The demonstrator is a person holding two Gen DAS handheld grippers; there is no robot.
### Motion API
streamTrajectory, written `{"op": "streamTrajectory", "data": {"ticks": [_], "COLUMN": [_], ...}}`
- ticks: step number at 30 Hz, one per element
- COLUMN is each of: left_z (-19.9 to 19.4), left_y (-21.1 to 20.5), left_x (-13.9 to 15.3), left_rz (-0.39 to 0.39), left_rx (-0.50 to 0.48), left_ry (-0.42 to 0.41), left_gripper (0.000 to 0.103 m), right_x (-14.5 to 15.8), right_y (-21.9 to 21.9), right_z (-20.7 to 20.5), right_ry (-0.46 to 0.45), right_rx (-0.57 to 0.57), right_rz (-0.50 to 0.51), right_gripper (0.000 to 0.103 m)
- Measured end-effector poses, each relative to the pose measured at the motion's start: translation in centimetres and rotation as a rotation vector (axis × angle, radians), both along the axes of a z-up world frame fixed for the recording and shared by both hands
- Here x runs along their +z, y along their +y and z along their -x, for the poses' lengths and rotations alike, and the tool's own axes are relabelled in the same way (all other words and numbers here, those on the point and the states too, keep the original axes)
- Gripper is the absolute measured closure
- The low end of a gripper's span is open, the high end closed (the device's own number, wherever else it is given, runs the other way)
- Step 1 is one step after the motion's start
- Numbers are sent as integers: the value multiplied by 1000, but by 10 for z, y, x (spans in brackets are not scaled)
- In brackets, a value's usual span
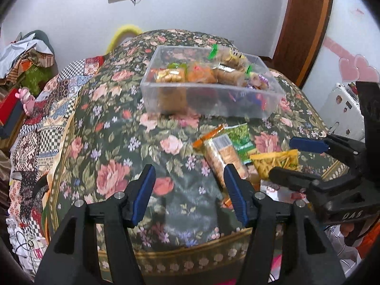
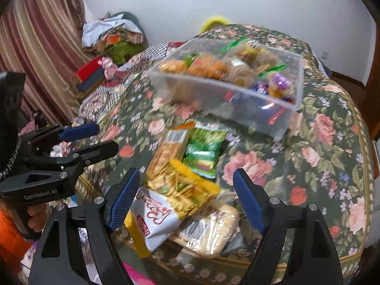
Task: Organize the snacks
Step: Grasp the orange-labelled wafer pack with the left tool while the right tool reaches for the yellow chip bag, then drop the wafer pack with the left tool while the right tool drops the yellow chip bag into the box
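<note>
Both grippers, left [image 1: 190, 194] and right [image 2: 186, 199], hung open and empty; the right should close squarely on the yellow pack [image 2: 182, 187] near the bed's [image 2: 320, 147] front edge.

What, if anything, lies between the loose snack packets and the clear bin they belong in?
Nothing visible: only bare floral cloth separates the green packet and cracker pack from the clear bin, whose top is open.

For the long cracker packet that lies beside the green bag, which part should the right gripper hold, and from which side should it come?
Probably the middle of the cracker packet, gripped across its narrow width from above. It lies flat and long on the floral cloth; the green bag touches one long side, and the yellow snack bag covers its near end. The right gripper is open and empty.
</note>
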State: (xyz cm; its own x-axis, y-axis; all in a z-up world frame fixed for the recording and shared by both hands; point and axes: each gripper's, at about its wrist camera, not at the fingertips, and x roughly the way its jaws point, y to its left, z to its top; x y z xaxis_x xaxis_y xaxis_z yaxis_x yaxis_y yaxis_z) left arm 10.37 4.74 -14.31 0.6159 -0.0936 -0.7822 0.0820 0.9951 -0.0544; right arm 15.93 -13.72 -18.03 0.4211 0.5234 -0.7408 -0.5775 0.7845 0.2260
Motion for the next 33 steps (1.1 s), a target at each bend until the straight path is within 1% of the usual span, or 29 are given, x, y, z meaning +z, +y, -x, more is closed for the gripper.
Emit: {"op": "streamTrajectory", "data": {"ticks": [1, 2, 3, 4, 6, 8, 9, 10, 12, 14, 19, 20, 21, 25, 27, 28, 29, 30, 31, 32, 33], "left_z": [1, 1, 1, 1, -1, -4, -6, -9, -14, -20, -35, -38, -42, -52, -56, -58, -58, -59, -60, -61, -61], "left_y": [1, 1, 1, 0, -2, -7, -9, -13, -18, -23, -36, -38, -41, -41, -39, -38, -36, -35, -34, -32, -30], "left_x": [-2, -3, -4, -5, -8, -11, -12, -15, -19, -25, -38, -41, -44, -56, -61, -63, -64, -65, -66, -65, -65], "left_rz": [6, 10, 16, 20, 28, 33, 35, 39, 42, 53, 93, 94, 91, 92, 107, 108, 103, 99, 98, 109, 114], "left_rx": [2, 3, 4, 4, 0, -5, -8, -14, -19, -22, -31, -31, -28, -5, 8, 12, 19, 25, 30, 32, 34], "left_ry": [5, 9, 13, 17, 25, 35, 40, 47, 58, 75, 111, 114, 118, 128, 128, 127, 119, 113, 109, 106, 102], "left_gripper": [44, 44, 43, 43, 43, 43, 43, 43, 43, 43, 43, 43, 43, 44, 49, 55, 63, 68, 68, 68, 68], "right_x": [-2, -4, -5, -5, -4, -1, 0, 2, 5, 8, 11, 10, 8, -6, -15, -19, -21, -24, -25, -28, -28], "right_y": [2, 3, 3, 3, 0, -6, -9, -11, -19, -26, -43, -46, -49, -59, -66, -69, -72, -74, -76, -77, -78], "right_z": [2, 3, 4, 5, 7, 7, 6, 6, 3, -1, -16, -21, -27, -52, -62, -64, -66, -68, -69, -70, -70], "right_ry": [-4, -5, -8, -10, -19, -26, -35, -41, -54, -77, -94, -96, -91, -65, -23, -6, 12, 29, 42, 63, 75], "right_rx": [7, 16, 26, 32, 35, 28, 18, 13, -7, -34, -81, -96, -107, -155, -172, -179, -185, -193, -207, -223, -228], "right_rz": [6, 10, 4, 1, -6, -24, -30, -32, -41, -38, -37, -33, -32, -1, -18, -29, -39, -46, -40, -28, -24], "right_gripper": [25, 31, 42, 47, 63, 68, 78, 81, 84, 85, 87, 87, 91, 92, 92, 92, 90, 88, 87, 78, 63]}}
